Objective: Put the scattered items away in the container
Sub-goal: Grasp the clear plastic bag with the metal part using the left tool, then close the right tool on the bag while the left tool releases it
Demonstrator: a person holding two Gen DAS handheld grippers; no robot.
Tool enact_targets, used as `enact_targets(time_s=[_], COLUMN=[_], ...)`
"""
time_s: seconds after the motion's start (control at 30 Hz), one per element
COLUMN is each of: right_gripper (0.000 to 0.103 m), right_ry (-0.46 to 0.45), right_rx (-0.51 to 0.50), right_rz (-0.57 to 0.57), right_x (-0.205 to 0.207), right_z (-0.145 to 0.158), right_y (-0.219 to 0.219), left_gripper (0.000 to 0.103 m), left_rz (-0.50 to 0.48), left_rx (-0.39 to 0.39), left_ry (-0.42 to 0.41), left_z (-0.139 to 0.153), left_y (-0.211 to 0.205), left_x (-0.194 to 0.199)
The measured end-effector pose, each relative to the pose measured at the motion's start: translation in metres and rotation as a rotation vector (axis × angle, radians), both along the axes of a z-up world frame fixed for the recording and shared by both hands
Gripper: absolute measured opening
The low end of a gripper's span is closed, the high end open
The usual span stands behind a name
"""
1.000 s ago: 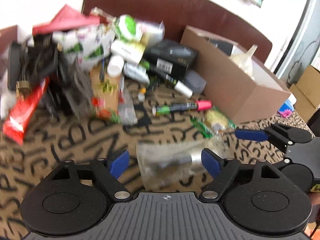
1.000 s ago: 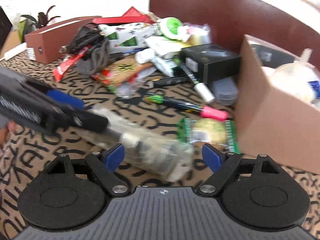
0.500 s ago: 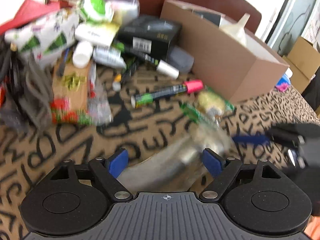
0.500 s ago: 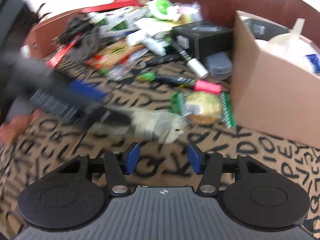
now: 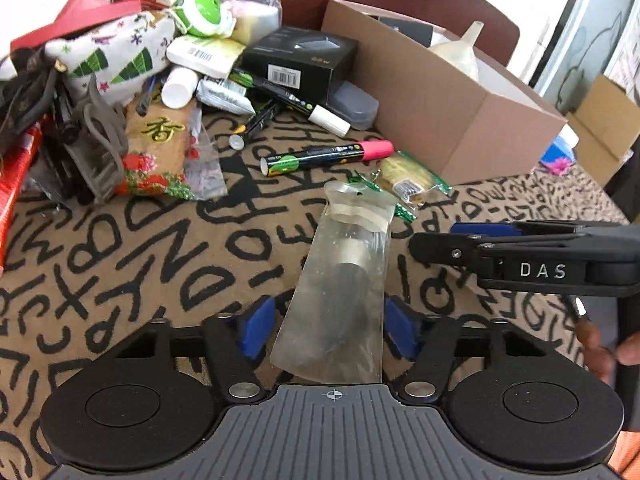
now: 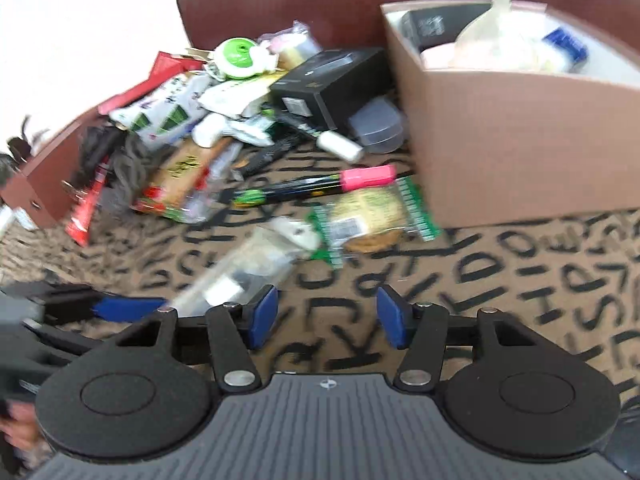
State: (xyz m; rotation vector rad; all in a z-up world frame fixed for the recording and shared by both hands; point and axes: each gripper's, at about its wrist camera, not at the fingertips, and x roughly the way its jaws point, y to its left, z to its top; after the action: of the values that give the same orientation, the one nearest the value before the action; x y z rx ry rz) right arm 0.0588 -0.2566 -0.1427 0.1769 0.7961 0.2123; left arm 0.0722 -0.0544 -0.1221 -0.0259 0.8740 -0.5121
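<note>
The left hand-held gripper [image 5: 328,330] has a clear plastic pouch [image 5: 340,288] lying lengthwise between its blue pads [image 5: 256,330]. Its jaws have just been closing in around the pouch; the right pad looks to be touching the pouch's edge, while a sliver of worktop [image 5: 120,248] shows between the left pad and the plastic, so it is not squeezed yet. The pouch rests on the letter-patterned cloth, its sealed top pointing away toward a green-edged snack packet [image 5: 408,184], and something dark and cylindrical shows through it.

The right hand-held gripper [image 6: 327,320] sits just to the right of the pouch, jaws half spread with nothing between them but bare cloth. In the left view it comes in from the right side, its tip close to the pouch but apart from it. A bit of a hand [image 5: 600,344] shows behind it.

Further off lies a marker with a pink cap [image 5: 324,156], between the pouch and the heap of clutter. The cardboard box [image 5: 440,108] stands at the back right, near the snack packet, with a funnel [image 5: 460,54] already inside. The heap to its left includes a black box [image 5: 300,60], a white bottle [image 5: 178,88] and a patterned white bag [image 5: 116,56].
</note>
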Motion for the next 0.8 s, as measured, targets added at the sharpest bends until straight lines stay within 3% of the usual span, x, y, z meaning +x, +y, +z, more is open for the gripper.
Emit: enact_targets(time_s=[0.1, 0.27, 0.33, 0.4, 0.53, 0.63, 0.7, 0.8], right_gripper=[0.061, 0.062, 0.062, 0.063, 0.061, 0.048, 0.041, 0.037], right_ry=[0.033, 0.063, 0.061, 0.057, 0.032, 0.03, 0.034, 0.034], right_rx=[0.039, 0.109, 0.083, 0.065, 0.015, 0.015, 0.019, 0.017], right_rz=[0.045, 0.071, 0.085, 0.084, 0.082, 0.061, 0.061, 0.071], right_x=[0.007, 0.013, 0.014, 0.015, 0.023, 0.03, 0.032, 0.027], right_z=[-0.002, -0.006, -0.006, -0.005, -0.008, -0.009, -0.008, -0.003], right_y=[0.017, 0.037, 0.047, 0.055, 0.067, 0.068, 0.067, 0.065], left_gripper=[0.055, 0.061, 0.06, 0.048, 0.051, 0.05, 0.033, 0.029], left_rz=[0.018, 0.048, 0.056, 0.064, 0.106, 0.129, 0.14, 0.136], left_rx=[0.014, 0.002, 0.009, 0.018, -0.039, -0.084, -0.078, -0.103], left_ry=[-0.011, -0.035, -0.036, -0.035, -0.01, 0.007, 0.011, 0.028], left_z=[0.0, -0.003, -0.003, -0.002, -0.005, -0.007, -0.006, -0.003], left_y=[-0.005, -0.01, -0.013, -0.014, -0.005, 0.001, 0.0, 0.001], left_x=[0.0, 0.001, 0.001, 0.001, 0.004, 0.006, 0.006, 0.002])
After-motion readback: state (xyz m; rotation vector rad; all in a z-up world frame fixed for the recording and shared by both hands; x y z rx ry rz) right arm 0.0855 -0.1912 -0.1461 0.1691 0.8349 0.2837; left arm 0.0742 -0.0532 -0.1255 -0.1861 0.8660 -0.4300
